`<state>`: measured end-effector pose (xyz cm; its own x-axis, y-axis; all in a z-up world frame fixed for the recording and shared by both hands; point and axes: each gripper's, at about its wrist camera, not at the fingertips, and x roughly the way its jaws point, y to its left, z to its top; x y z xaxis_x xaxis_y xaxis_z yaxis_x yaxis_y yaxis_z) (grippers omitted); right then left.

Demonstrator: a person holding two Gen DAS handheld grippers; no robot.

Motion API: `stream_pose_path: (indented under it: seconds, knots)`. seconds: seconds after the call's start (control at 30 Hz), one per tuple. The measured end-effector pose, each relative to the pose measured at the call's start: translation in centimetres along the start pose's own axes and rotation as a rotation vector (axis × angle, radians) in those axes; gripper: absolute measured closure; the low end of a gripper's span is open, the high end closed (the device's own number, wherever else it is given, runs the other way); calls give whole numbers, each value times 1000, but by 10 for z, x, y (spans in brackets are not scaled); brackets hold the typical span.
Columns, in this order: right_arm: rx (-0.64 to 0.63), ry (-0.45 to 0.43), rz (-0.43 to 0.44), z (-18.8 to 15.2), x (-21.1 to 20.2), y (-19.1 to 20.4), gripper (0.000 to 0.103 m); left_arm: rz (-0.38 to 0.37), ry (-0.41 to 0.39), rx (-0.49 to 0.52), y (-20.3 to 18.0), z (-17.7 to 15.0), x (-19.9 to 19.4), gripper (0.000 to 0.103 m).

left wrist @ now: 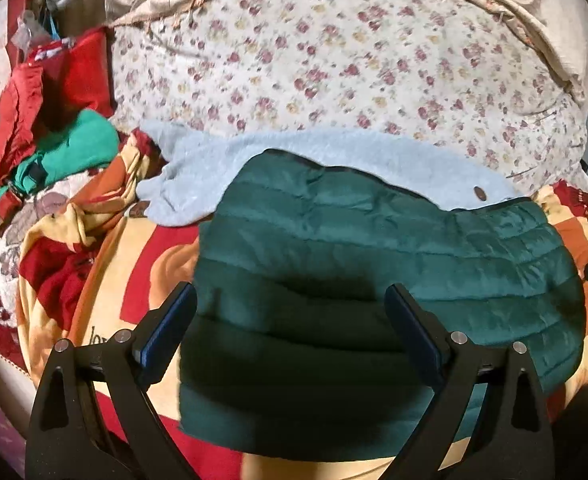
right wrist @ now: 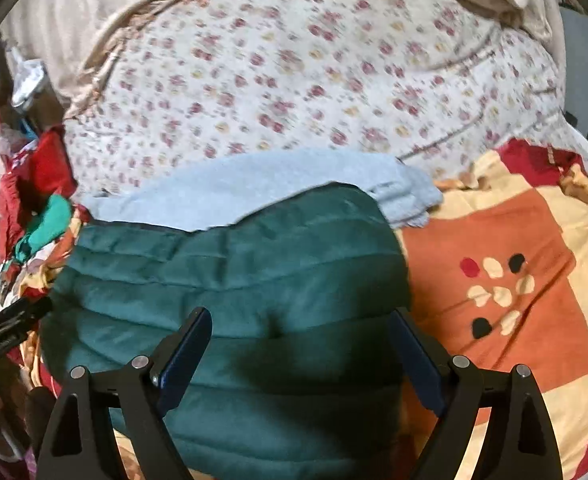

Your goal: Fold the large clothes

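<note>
A: Left side – red and green clothes pile. Left hand-held gripper?
B: Jaws wide, nothing gripped, above the folded green quilted jacket on the bed.
A: Right hand-held gripper?
B: Wide apart, empty, over the same jacket; pale blue garment just behind, touching it
</note>
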<state>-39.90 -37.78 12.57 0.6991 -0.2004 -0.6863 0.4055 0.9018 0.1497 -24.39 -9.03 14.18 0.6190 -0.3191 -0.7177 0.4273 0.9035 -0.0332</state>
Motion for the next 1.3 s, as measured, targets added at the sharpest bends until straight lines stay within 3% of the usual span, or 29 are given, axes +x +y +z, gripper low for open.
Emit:
stream_pose_path:
  seconds: [0.13,0.57,1.3]
  knots:
    - [-30,-45,41,-11,-5,31,15,3,11,23,-17,-6,-4,8]
    - [-106,-60,37,-36,-5,94,10,48,-56,35,-27,-21,-28,8]
    - [-149,-59,41,-44,-7,116,7,81,-102,26,-27,-26,-39,8]
